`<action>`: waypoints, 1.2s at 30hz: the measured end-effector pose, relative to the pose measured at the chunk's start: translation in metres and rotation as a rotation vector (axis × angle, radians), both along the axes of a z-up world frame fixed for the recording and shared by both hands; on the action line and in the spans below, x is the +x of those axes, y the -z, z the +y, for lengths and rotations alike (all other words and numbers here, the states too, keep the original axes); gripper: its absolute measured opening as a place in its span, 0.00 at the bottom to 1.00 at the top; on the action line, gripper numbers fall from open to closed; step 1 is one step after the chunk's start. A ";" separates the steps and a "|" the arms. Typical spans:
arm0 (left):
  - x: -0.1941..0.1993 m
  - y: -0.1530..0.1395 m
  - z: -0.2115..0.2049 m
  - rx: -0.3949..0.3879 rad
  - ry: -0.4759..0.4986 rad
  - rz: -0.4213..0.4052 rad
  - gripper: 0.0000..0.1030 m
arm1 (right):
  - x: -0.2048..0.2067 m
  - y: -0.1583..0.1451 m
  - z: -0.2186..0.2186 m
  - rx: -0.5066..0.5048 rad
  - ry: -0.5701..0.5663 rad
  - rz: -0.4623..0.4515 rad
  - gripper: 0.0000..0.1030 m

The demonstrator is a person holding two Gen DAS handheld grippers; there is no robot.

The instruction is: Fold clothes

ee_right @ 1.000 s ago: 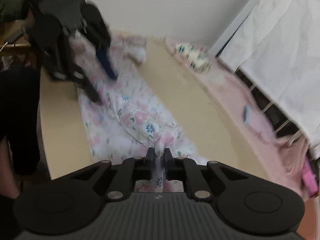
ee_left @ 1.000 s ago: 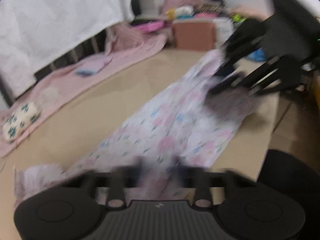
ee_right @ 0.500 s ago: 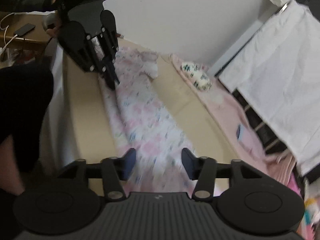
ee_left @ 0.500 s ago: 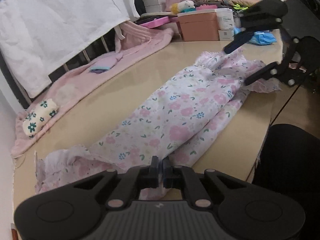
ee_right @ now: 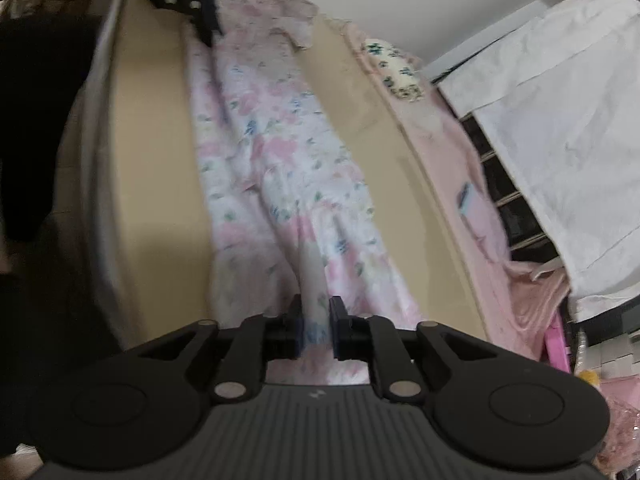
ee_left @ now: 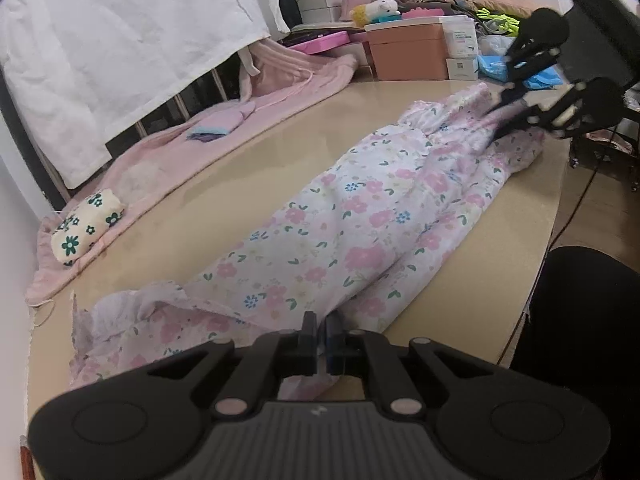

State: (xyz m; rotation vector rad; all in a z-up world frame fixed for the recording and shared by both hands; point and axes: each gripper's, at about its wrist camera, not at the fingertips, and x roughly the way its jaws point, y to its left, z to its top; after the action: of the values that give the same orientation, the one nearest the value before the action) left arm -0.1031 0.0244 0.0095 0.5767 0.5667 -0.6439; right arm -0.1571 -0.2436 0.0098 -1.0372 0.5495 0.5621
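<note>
A white garment with pink and blue flowers (ee_left: pixel 360 216) lies stretched lengthwise on the beige table (ee_left: pixel 224 184). My left gripper (ee_left: pixel 320 330) is shut on its near edge. In the left wrist view my right gripper (ee_left: pixel 500 120) is at the garment's far end. In the right wrist view the garment (ee_right: pixel 280 168) runs away from me, and my right gripper (ee_right: pixel 316 322) has its jaws nearly closed on a fold of the fabric. The left gripper (ee_right: pixel 208 28) shows at the far end there.
A pink blanket (ee_left: pixel 168 160) lies along the table's back edge with a flowered roll (ee_left: pixel 86 228) and a small folded cloth (ee_left: pixel 220 124) on it. Boxes (ee_left: pixel 408 56) and clutter stand at the far corner. A white sheet (ee_left: pixel 120 48) hangs behind. The table edge (ee_left: pixel 536 264) runs at the right.
My right gripper opened, then came down and closed on the garment's end. The garment was pulled out straight on the table. My left gripper kept its hold.
</note>
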 end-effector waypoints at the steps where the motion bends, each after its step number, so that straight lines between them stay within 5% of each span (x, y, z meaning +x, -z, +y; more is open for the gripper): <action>1: 0.000 0.000 -0.001 0.005 0.001 -0.001 0.03 | -0.003 -0.009 -0.003 0.040 -0.023 0.031 0.22; 3: 0.000 0.000 -0.002 0.014 0.002 -0.004 0.03 | -0.005 -0.030 -0.013 0.133 -0.064 0.094 0.43; 4: 0.000 -0.001 -0.002 0.018 0.002 -0.005 0.03 | -0.001 -0.041 -0.017 0.173 -0.081 0.122 0.47; 8: 0.001 0.000 -0.004 0.030 0.003 -0.010 0.03 | 0.038 -0.059 -0.032 0.220 -0.082 0.242 0.47; 11: 0.000 0.000 -0.003 0.020 -0.005 -0.006 0.03 | 0.065 -0.043 -0.028 0.151 -0.046 0.322 0.47; 12: 0.000 0.000 -0.003 0.016 -0.007 -0.004 0.03 | 0.068 -0.035 -0.023 0.108 -0.056 0.343 0.44; 14: 0.000 0.000 -0.003 0.009 -0.011 -0.003 0.03 | 0.061 -0.029 -0.020 0.085 -0.065 0.336 0.11; 15: 0.000 0.000 -0.002 0.006 -0.012 -0.004 0.03 | 0.055 -0.028 -0.019 0.084 -0.068 0.324 0.03; 22: 0.003 -0.011 0.005 -0.043 0.003 0.059 0.09 | 0.016 -0.021 -0.015 0.074 -0.089 0.240 0.01; 25: 0.000 -0.039 0.008 -0.121 0.010 0.033 0.10 | 0.009 -0.032 -0.025 0.115 -0.096 0.204 0.11; 28: -0.011 -0.062 -0.020 -0.179 0.082 -0.034 0.11 | 0.027 -0.050 -0.045 0.166 -0.040 0.158 0.54; 33: -0.012 -0.043 -0.102 -0.143 0.272 -0.010 0.16 | 0.056 -0.034 -0.050 0.114 -0.025 0.295 0.56; 34: -0.008 -0.034 -0.116 -0.119 0.287 0.001 0.16 | 0.059 -0.031 -0.048 0.112 -0.013 0.291 0.50; 35: -0.004 -0.026 -0.129 -0.096 0.301 0.013 0.16 | 0.061 -0.029 -0.047 0.110 0.000 0.288 0.15; 36: 0.003 -0.019 -0.138 -0.085 0.287 0.033 0.16 | 0.064 -0.027 -0.045 0.108 0.012 0.284 0.00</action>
State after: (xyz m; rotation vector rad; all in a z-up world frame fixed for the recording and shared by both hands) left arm -0.0998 -0.1139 0.0288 0.5729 0.4884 -0.9459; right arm -0.0933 -0.2884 0.0366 -0.8564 0.7662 0.7260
